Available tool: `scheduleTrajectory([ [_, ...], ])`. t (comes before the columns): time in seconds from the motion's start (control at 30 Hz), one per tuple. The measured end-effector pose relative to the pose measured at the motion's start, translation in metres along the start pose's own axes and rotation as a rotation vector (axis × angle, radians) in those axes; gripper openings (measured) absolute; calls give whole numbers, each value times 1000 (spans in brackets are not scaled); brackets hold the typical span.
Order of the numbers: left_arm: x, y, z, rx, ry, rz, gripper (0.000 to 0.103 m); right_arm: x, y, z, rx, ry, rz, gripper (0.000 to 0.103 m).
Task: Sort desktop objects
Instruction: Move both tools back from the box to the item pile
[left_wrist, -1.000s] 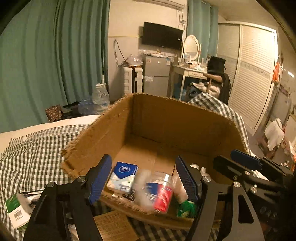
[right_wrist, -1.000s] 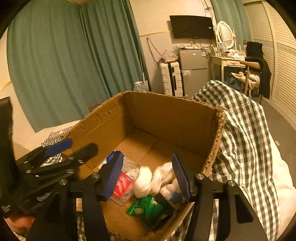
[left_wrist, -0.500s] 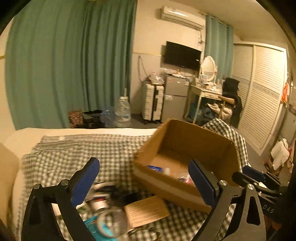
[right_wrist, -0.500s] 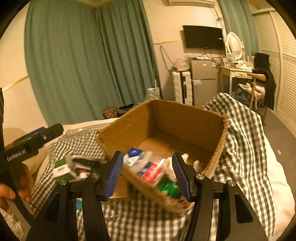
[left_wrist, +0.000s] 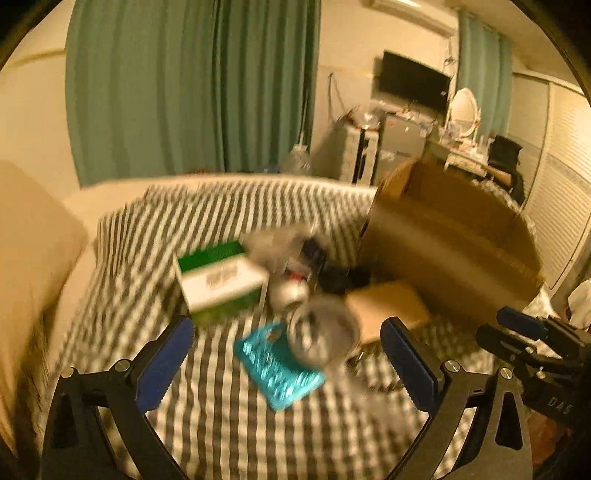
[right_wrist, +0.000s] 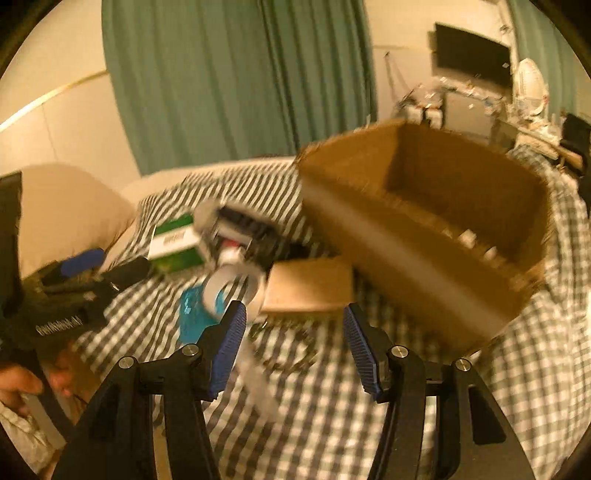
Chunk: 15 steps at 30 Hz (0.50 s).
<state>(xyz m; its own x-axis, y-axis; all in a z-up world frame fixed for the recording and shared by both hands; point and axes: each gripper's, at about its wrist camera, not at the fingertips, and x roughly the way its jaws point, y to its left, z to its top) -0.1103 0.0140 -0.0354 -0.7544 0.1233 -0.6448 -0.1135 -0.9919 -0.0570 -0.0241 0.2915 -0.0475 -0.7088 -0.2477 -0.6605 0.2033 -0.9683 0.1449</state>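
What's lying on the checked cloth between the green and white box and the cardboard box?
In the left wrist view, a blurred cluster sits between the green and white box and the cardboard box: a silvery can-like thing and dark items too smeared to name.

Ahead of the left gripper (left_wrist: 286, 363), spread wide with nothing between the fingers: a flat packet (left_wrist: 279, 363) on the bed (left_wrist: 229, 413), directly in front. Just right of the packet, overlapping its far corner, a clear cup (left_wrist: 325, 334). Farther ahead and left, a carton (left_wrist: 221, 278); right of the carton, a blurred heap of small items (left_wrist: 295, 258). To the right of the cup, a cardboard flap (left_wrist: 386, 304), lying flat. Beyond the flap and to the right, a cardboard box (left_wrist: 443, 240), standing on the bed. Ahead of the right gripper (right_wrist: 293, 343), also spread apart, the same flap; the left gripper off to its left.
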Motion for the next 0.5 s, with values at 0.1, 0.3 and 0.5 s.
scheduleTrajectory([
  [0.1, 17, 6, -29, -12, 46, 7, 103, 24, 8, -18, -34, 57, -2, 55],
  [0.3, 49, 2, -61, 13, 113, 18, 103, 66, 0, -34, -32, 141, -25, 55],
  [0.5, 71, -7, -55, 4, 108, -47, 103, 94, -11, -32, 9, 197, -67, 51],
])
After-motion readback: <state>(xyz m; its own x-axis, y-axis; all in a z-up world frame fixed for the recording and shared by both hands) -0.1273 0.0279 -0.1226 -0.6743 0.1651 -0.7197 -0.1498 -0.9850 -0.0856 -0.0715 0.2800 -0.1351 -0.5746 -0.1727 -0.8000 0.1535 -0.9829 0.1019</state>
